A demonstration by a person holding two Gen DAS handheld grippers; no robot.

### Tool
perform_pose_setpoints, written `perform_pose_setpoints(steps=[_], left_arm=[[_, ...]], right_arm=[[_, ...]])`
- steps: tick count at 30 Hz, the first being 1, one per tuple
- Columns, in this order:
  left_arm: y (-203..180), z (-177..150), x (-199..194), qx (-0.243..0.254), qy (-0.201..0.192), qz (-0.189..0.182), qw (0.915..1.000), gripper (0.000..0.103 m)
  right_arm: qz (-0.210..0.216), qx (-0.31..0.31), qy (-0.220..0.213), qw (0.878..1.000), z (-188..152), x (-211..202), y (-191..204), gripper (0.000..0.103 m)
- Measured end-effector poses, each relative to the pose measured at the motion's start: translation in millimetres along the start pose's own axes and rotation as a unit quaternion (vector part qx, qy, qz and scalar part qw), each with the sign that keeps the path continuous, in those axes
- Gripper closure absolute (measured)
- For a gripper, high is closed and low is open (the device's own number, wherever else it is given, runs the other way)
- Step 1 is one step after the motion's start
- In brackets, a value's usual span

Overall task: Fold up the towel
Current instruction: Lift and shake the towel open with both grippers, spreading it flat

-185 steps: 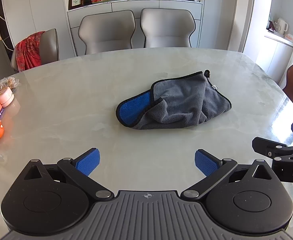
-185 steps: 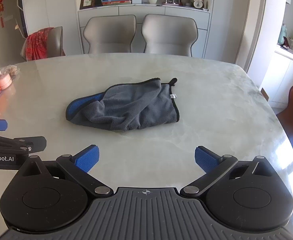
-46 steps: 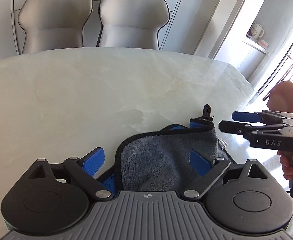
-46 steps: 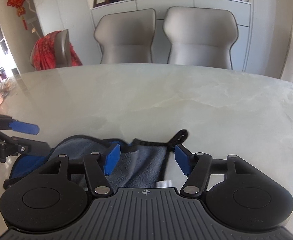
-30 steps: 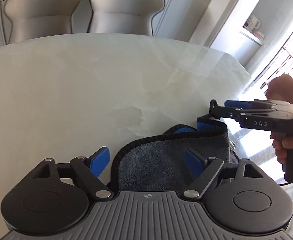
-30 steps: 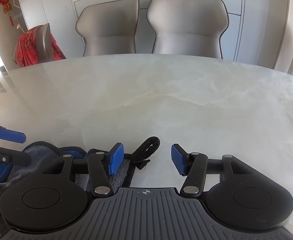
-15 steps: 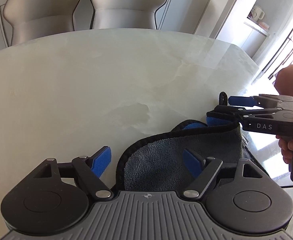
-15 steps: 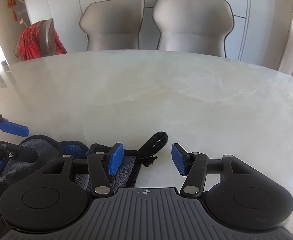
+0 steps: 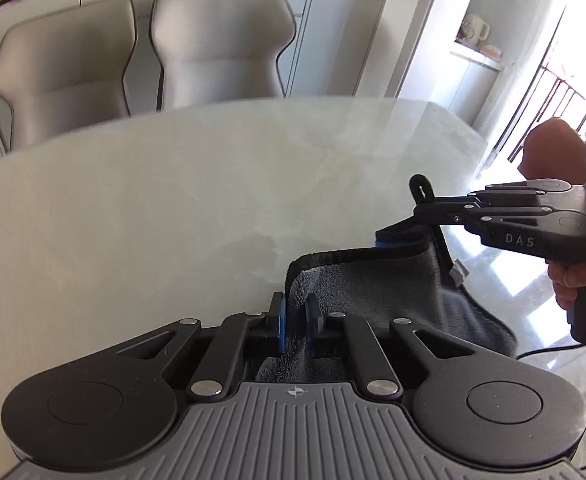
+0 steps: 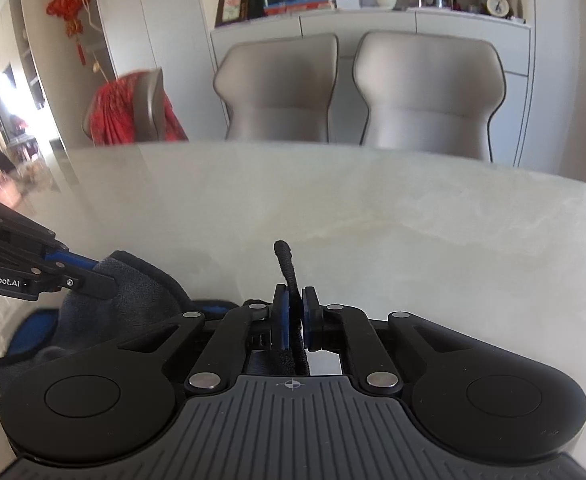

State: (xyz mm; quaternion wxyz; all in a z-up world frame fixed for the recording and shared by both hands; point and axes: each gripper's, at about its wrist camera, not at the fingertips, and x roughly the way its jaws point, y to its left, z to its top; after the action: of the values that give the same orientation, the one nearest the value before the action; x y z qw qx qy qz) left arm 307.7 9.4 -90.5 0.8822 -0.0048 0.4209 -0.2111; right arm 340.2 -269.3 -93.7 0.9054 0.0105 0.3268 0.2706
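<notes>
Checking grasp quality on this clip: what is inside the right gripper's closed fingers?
The right gripper is shut on the towel at its black-edged corner, with the hanging loop sticking up past the fingertips. How deep the cloth sits between the pads is hidden.

Bright daylight, glare right, fisheye.

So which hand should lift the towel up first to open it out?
Probably the right gripper. It is shut on the towel at the corner with the loop, already raised off the table. The left gripper pinches a lower edge.
</notes>
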Motion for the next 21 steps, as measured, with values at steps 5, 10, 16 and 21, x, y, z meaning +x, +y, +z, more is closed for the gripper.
perform_pose_setpoints(steps=[5,10,16,21], left_arm=[[-12,-8,-53,0.007,-0.022,-0.012,0.9997,0.095],[-31,-30,-114,0.021,-0.021,-0.024,0.9993,0.095],[-60,-55,-176,0.047,-0.025,-0.027,0.9982,0.095],[-89,-82,-216,0.08,-0.021,-0.032,0.996,0.095]], right_arm=[[0.014,0.008,-0.037,0.999,2,-64,12,0.096],[0.033,0.014,-0.064,0.997,-4,-132,30,0.096],[0.048,0.015,-0.078,0.996,-15,-202,52,0.096],[0.066,-0.014,-0.069,0.995,-29,-256,77,0.096]])
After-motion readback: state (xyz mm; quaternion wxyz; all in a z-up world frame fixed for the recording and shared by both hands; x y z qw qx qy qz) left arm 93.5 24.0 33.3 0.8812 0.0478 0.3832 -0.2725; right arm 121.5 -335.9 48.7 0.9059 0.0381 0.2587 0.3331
